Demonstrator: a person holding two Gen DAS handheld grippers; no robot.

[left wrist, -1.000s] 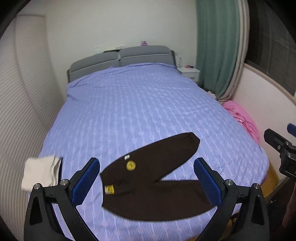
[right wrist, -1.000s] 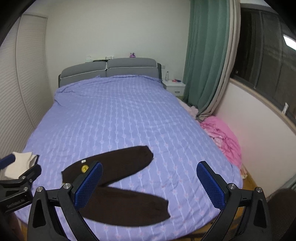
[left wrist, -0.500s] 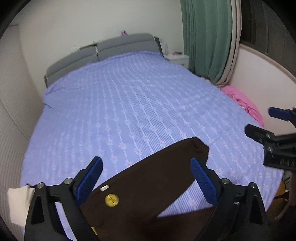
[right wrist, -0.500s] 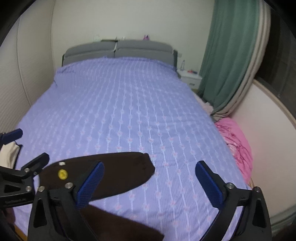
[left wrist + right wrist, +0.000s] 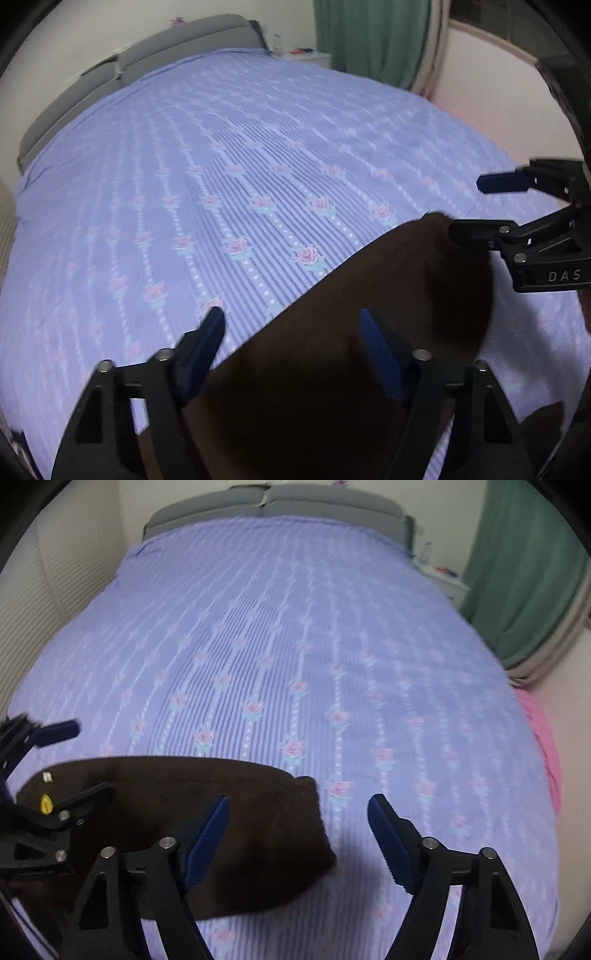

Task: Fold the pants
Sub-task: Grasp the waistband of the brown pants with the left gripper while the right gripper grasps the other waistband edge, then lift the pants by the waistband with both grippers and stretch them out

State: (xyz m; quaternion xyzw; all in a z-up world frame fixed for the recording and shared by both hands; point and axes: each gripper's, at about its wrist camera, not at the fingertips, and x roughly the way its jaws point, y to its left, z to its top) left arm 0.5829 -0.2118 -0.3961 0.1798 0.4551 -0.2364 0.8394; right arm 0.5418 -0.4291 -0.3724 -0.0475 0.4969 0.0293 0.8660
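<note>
The dark brown pants point(image 5: 207, 812) lie spread, unfolded, near the foot edge of the floral purple bedspread point(image 5: 295, 646). Left gripper point(image 5: 291, 354) and right gripper point(image 5: 297, 834) hover wide open, holding nothing; folding hasn't started.

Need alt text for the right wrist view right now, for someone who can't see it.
The open right tool hovers low over the cuff end of dark brown pants lying on a lilac floral bedspread. The left tool, also open, reaches in from the left edge near the pants' yellow tag.
</note>
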